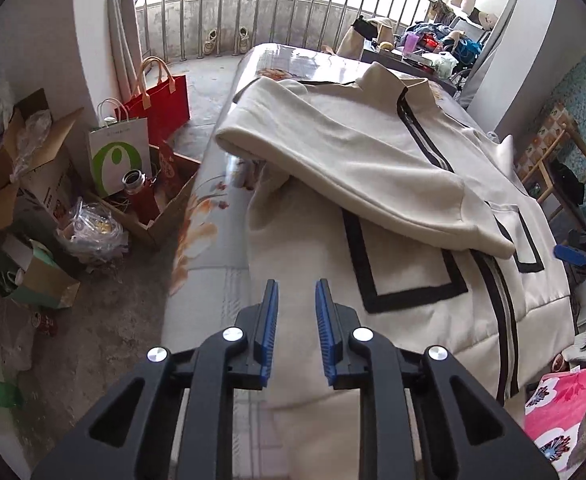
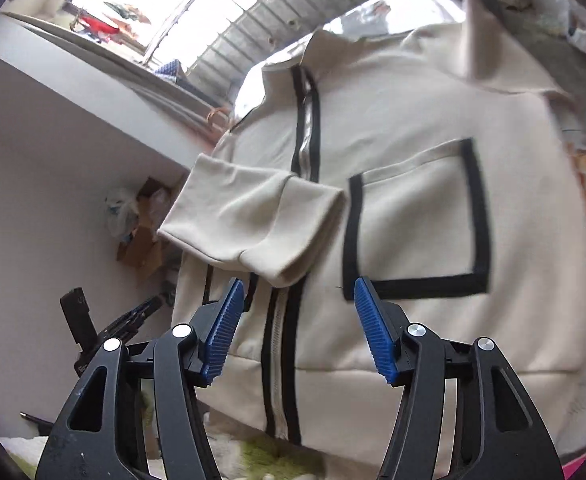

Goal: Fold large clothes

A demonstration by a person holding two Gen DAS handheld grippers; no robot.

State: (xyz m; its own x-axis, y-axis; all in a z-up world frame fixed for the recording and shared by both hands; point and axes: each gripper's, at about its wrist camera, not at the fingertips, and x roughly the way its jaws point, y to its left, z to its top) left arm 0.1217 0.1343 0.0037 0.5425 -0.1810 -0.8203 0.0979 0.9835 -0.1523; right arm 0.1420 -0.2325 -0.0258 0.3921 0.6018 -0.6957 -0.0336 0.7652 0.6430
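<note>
nearest to us, our left gripper (image 1: 296, 322) hangs over the near hem with its jaws a narrow gap apart and nothing between them, and our right gripper (image 2: 297, 328) hovers above the zip with its jaws wide and likewise empty. beneath both lies the cream jacket (image 1: 413, 300), face up and zipped, spread over most of the table (image 1: 209, 280); its hem reaches the near edge and its collar (image 1: 389, 76) points to the far edge by the balcony railing (image 1: 253, 12). one sleeve (image 1: 353, 168) is already folded across the chest, its cuff resting just past the zip (image 2: 279, 340), beside a black-trimmed pocket (image 2: 417, 216). we judge the cloth soft, thick and fairly light, limp enough to sag unless taken at two points, and not slippery. the hem corners or the shoulder seam look like the best holds.
</note>
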